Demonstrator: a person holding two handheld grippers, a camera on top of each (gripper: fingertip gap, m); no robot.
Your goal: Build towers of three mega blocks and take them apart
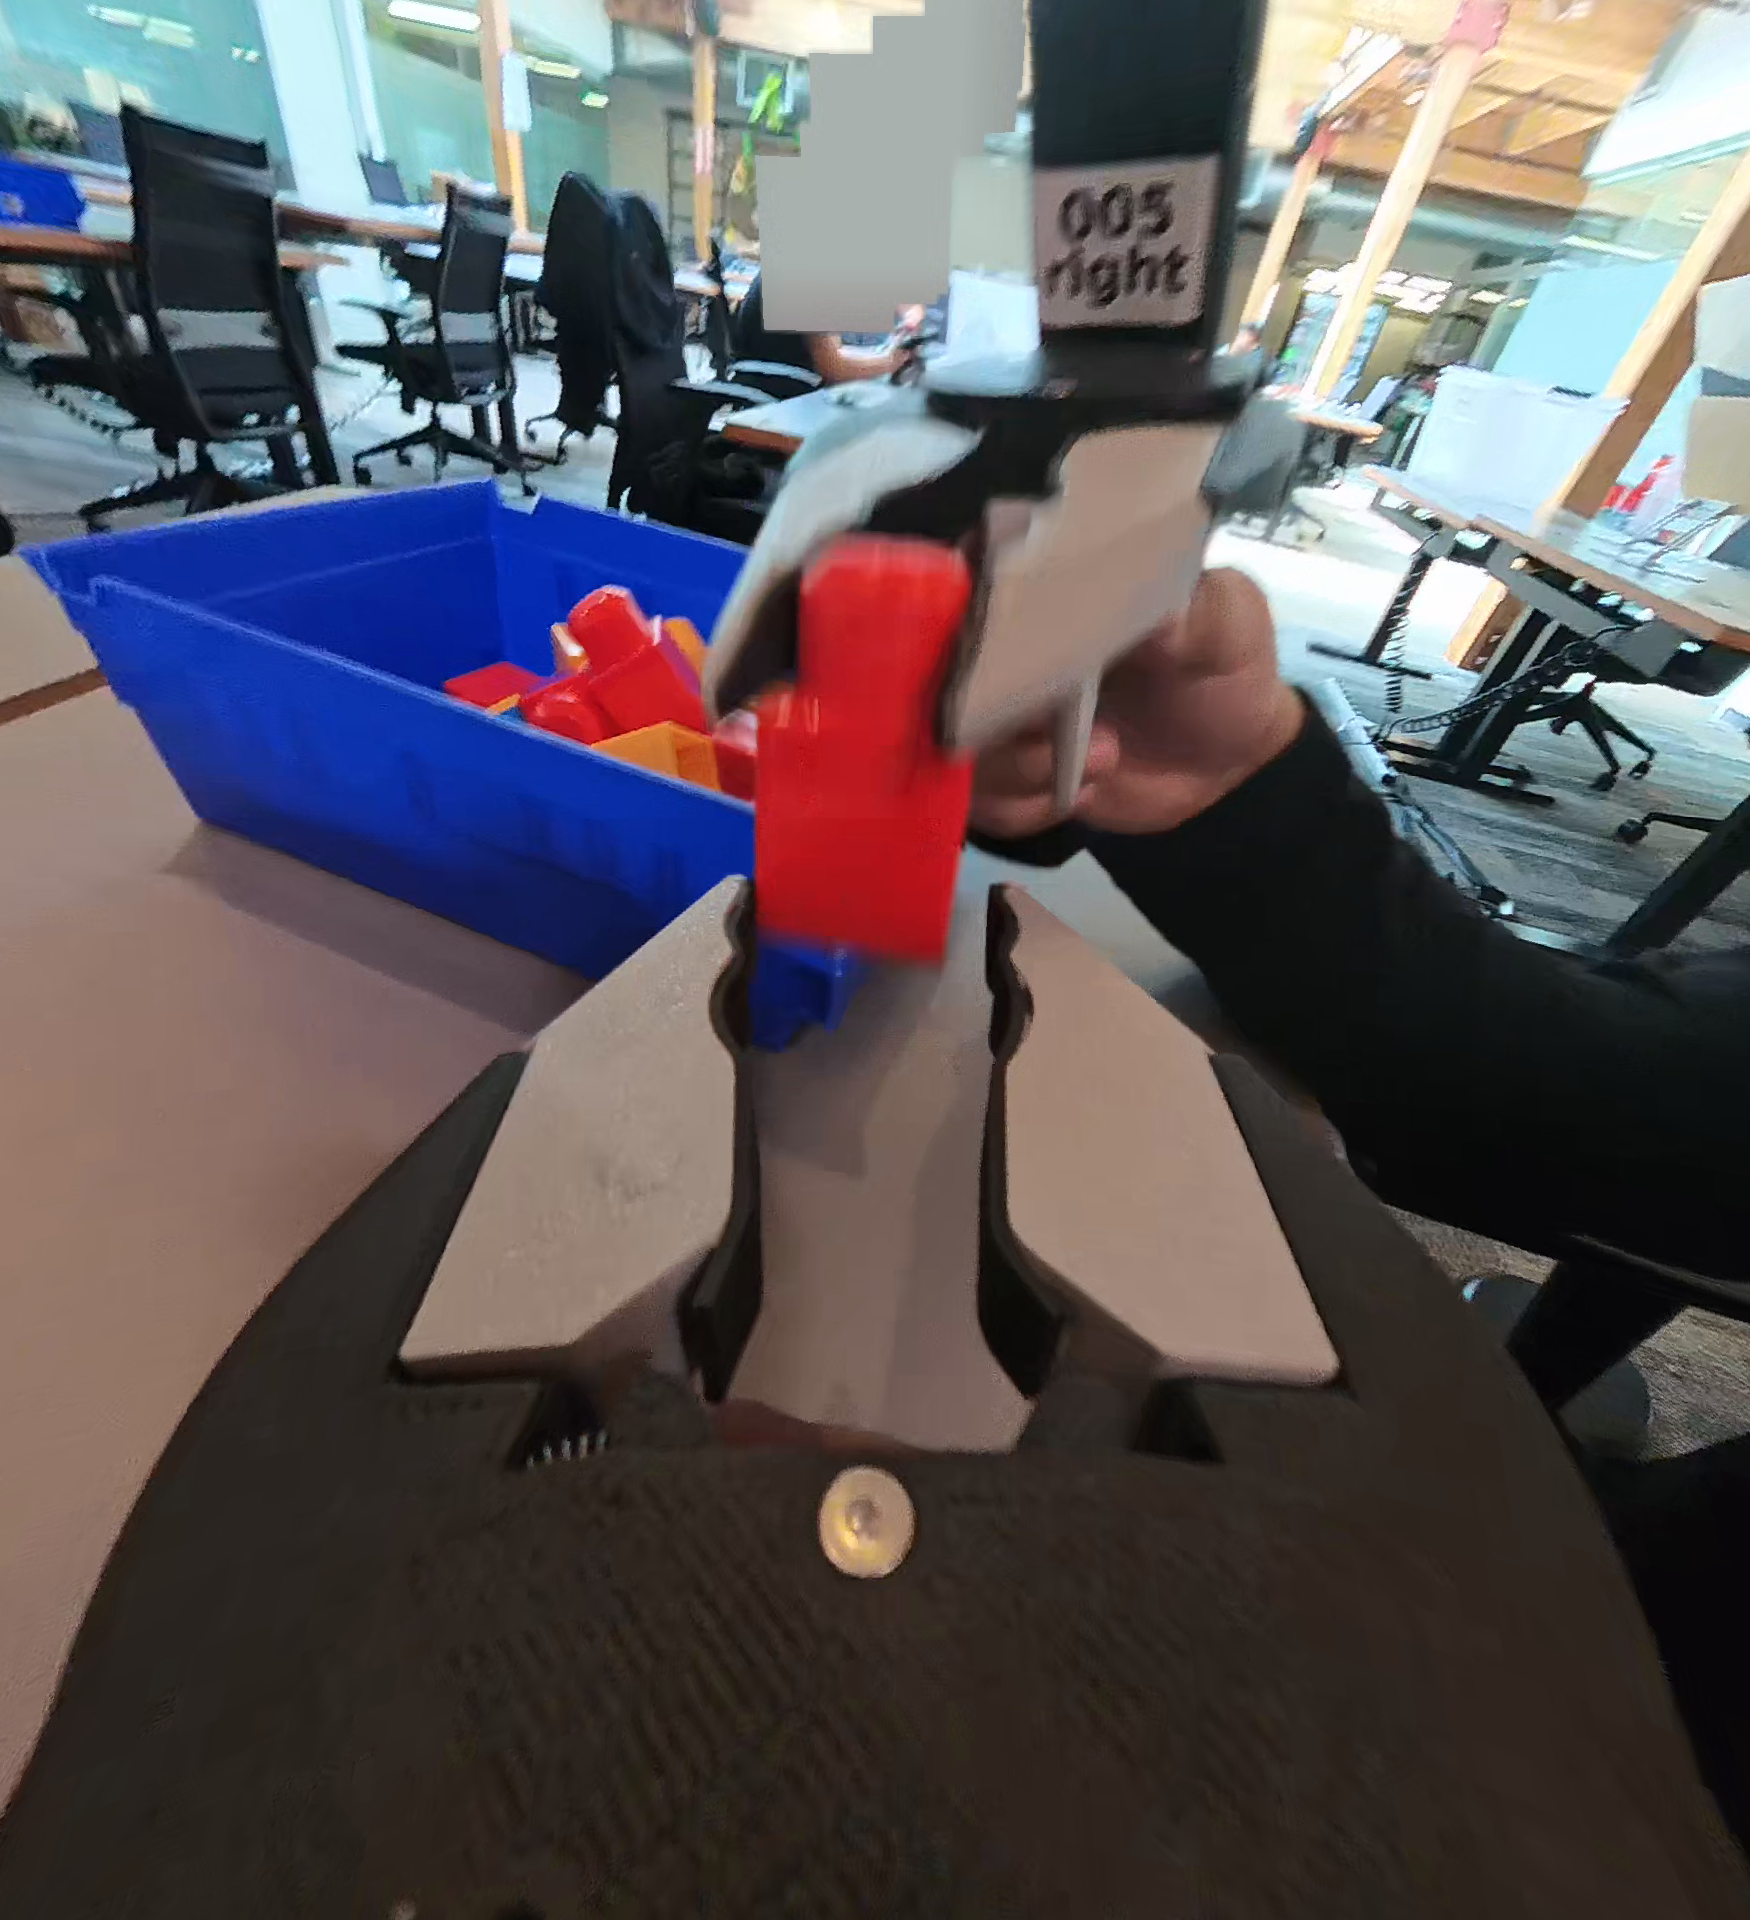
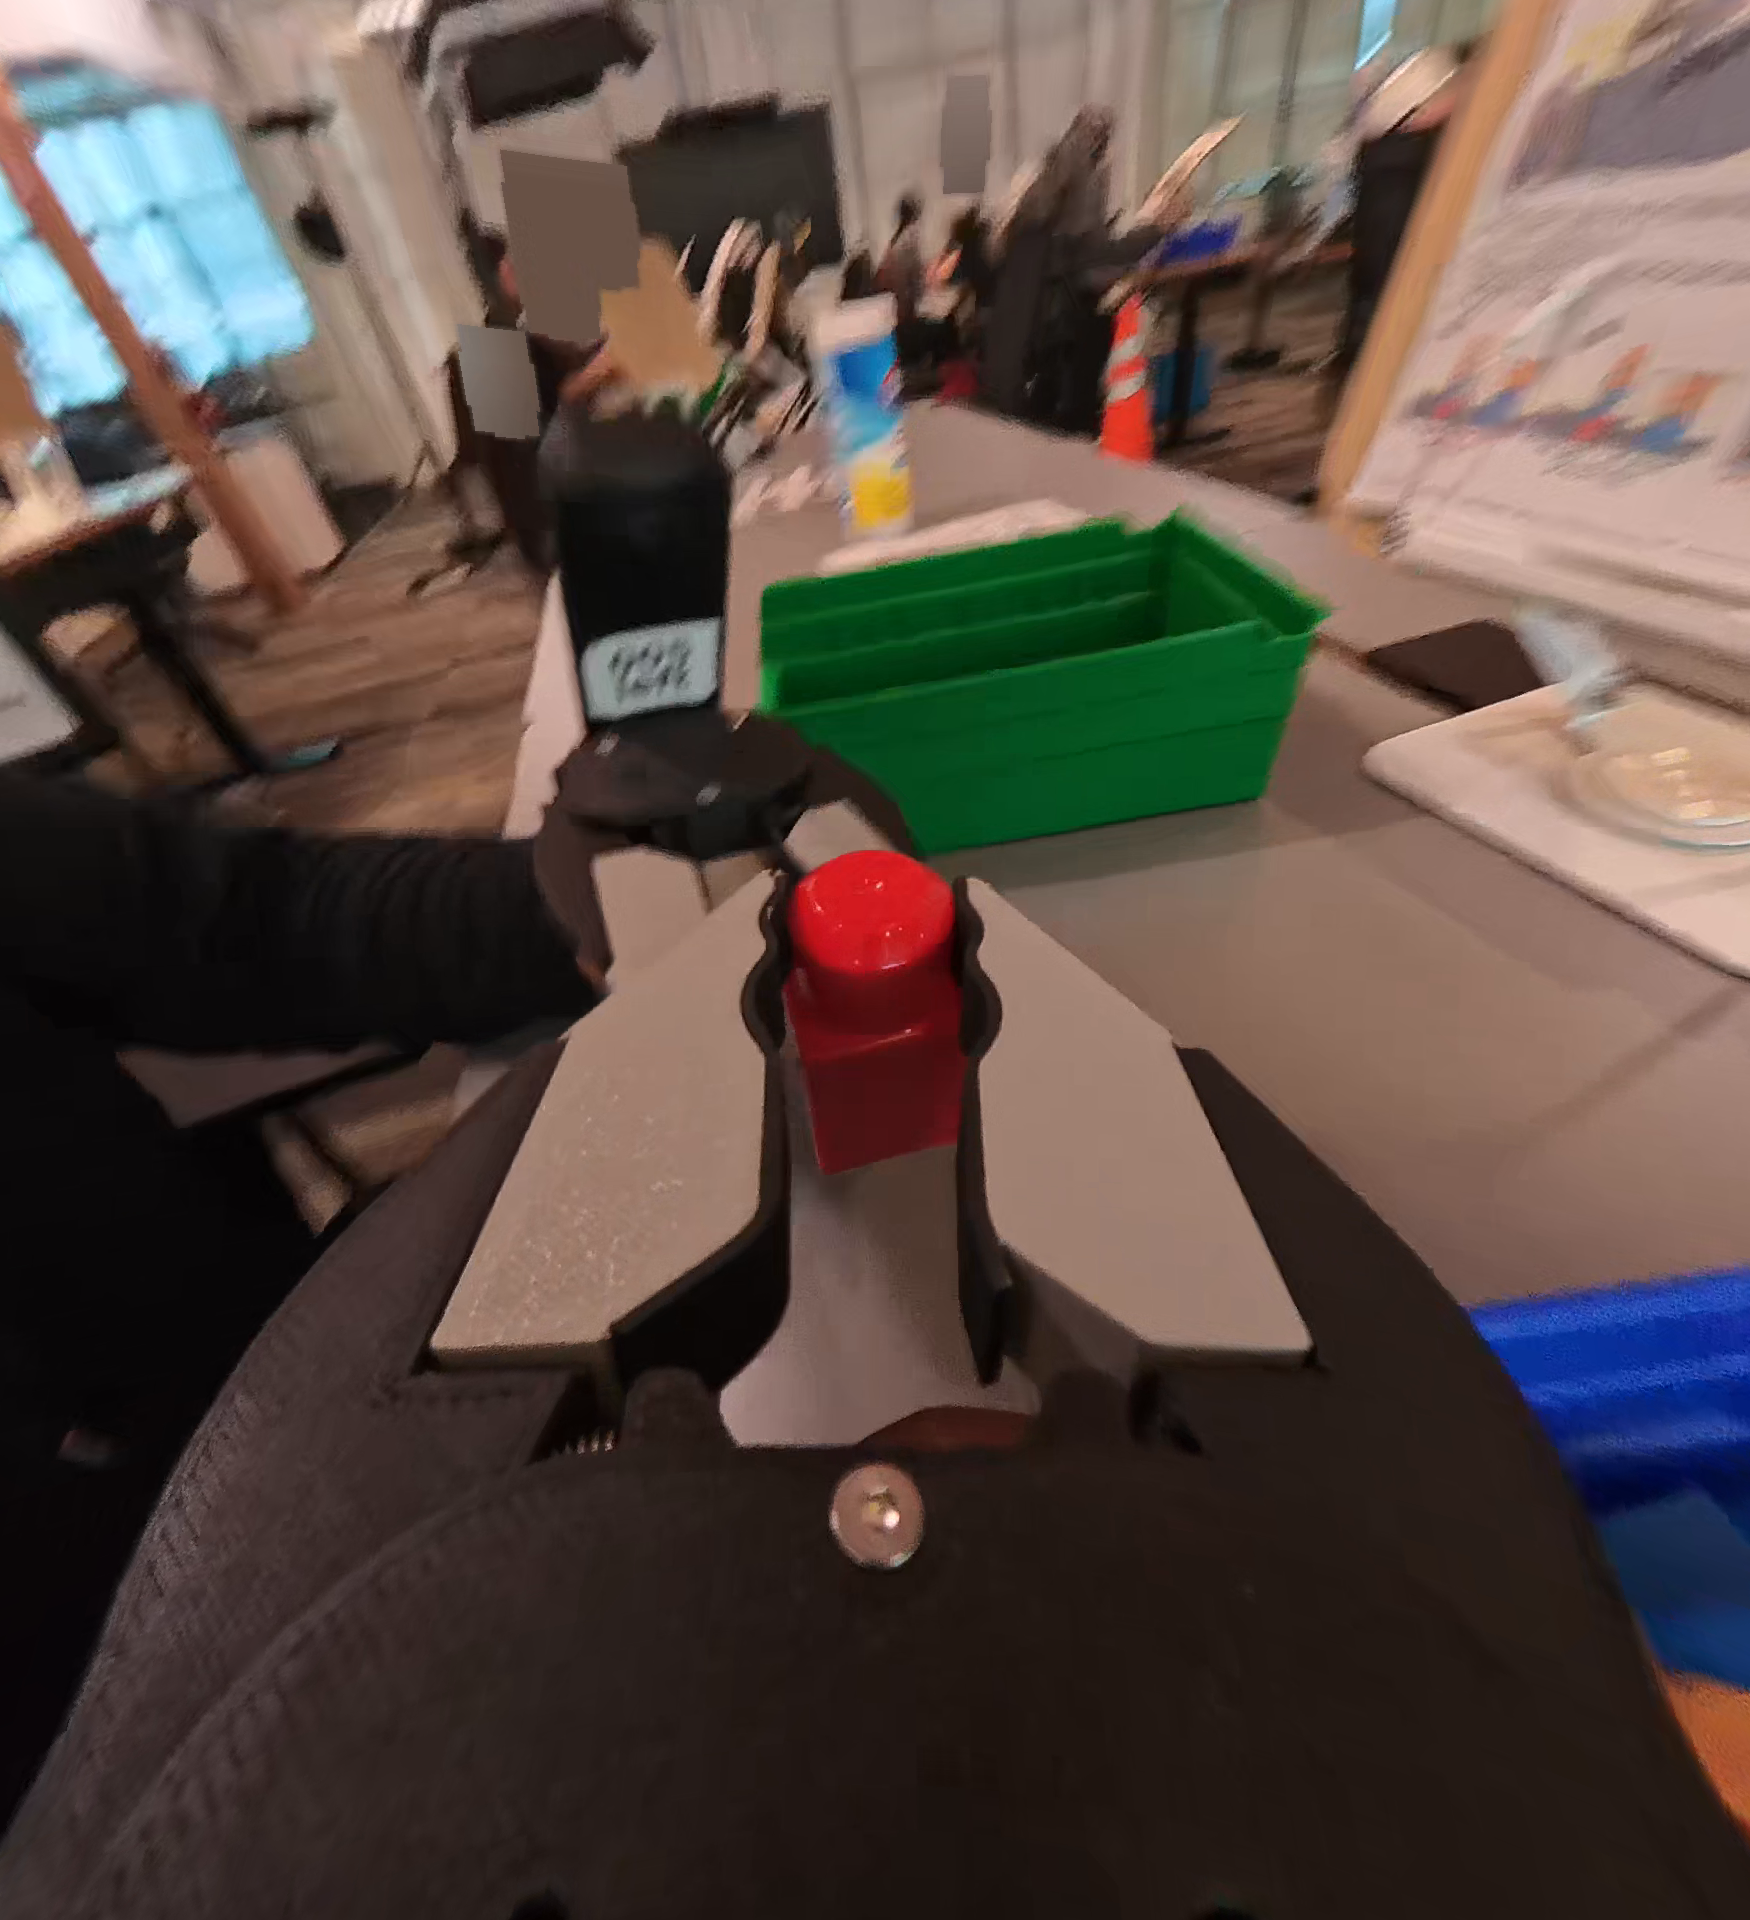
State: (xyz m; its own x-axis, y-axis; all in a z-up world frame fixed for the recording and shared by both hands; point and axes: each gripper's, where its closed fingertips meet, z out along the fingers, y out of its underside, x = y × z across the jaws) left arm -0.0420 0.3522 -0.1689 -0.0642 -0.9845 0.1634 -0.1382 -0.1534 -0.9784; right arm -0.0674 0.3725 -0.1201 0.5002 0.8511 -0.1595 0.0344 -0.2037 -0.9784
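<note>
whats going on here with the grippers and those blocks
A person works two handheld grippers over a grey table. The right gripper is clamped on a red block. The left gripper is open around a blue block just under the red one. More blocks fill a blue bin; a green bin stands behind.

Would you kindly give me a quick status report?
Right gripper clamped on red block. Left gripper open beside blue block. Blue bin close behind.
</note>
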